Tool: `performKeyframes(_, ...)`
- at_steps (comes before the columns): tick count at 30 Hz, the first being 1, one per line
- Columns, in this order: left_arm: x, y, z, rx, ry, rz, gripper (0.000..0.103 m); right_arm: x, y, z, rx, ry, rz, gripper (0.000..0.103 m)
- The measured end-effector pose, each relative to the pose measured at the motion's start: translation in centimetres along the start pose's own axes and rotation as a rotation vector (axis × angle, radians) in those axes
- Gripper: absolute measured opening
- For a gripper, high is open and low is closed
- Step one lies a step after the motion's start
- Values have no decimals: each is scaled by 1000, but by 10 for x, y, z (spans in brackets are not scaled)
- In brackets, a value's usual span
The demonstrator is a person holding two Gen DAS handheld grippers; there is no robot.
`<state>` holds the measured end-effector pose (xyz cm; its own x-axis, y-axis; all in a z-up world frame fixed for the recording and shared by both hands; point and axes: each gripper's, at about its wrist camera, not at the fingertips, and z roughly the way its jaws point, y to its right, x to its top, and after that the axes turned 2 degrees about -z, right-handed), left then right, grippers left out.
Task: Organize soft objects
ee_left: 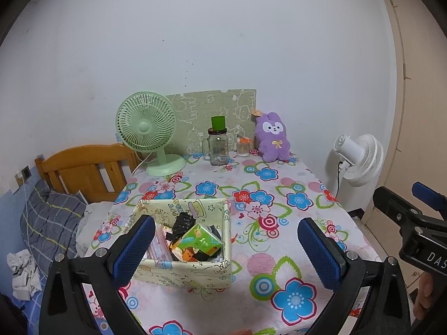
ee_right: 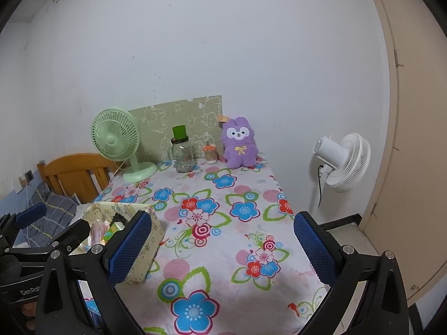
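Note:
A purple plush rabbit [ee_left: 271, 138] [ee_right: 239, 143] sits upright at the far end of the flowered table [ee_left: 251, 251], against the wall. A cream patterned fabric box [ee_left: 184, 272] [ee_right: 145, 248] stands near the front left, holding a green tissue pack [ee_left: 200, 240], black items and pink packets. My left gripper [ee_left: 226, 249] hovers open above the box's near side, nothing between its blue pads. My right gripper [ee_right: 222, 247] hangs open over the bare tablecloth [ee_right: 223, 223], to the right of the box. Each gripper shows at the edge of the other's view.
At the table's back stand a green desk fan [ee_left: 146, 128], a glass jar [ee_left: 218, 146] with a green cup on top, a small cotton-swab holder [ee_left: 243, 147] and a patterned board. A white floor fan [ee_left: 359, 159] stands right of the table; a wooden bed [ee_left: 83, 167] lies left.

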<state>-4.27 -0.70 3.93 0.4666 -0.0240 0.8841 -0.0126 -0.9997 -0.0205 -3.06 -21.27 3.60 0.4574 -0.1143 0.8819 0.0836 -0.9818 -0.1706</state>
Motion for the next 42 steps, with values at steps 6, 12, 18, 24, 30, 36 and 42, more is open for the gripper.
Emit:
performKeyframes(6, 1, -1, 0, 3, -1, -3, 103, 1, -1, 1, 0, -4, -1, 103)
performKeyframes(12, 3, -2, 2, 6, -1, -5, 103, 3, -6, 2, 4, -2, -10, 103)
performKeyframes(18, 5, -5, 4, 16, -1, -13, 103, 4, -8, 5, 9, -7, -12, 103)
performKeyframes(24, 5, -7, 4, 20, 2, -15, 103, 4, -8, 4, 10, -6, -12, 103)
performKeyframes(30, 5, -8, 4, 18, 3, -16, 103, 5, -10, 4, 12, -3, -18, 103)
performKeyframes(36, 5, -5, 2, 18, 15, -12, 103, 5, -10, 5, 10, -2, -18, 103)
performKeyframes(42, 5, -5, 2, 17, 14, -24, 103, 5, -12, 5, 10, 3, -24, 103)
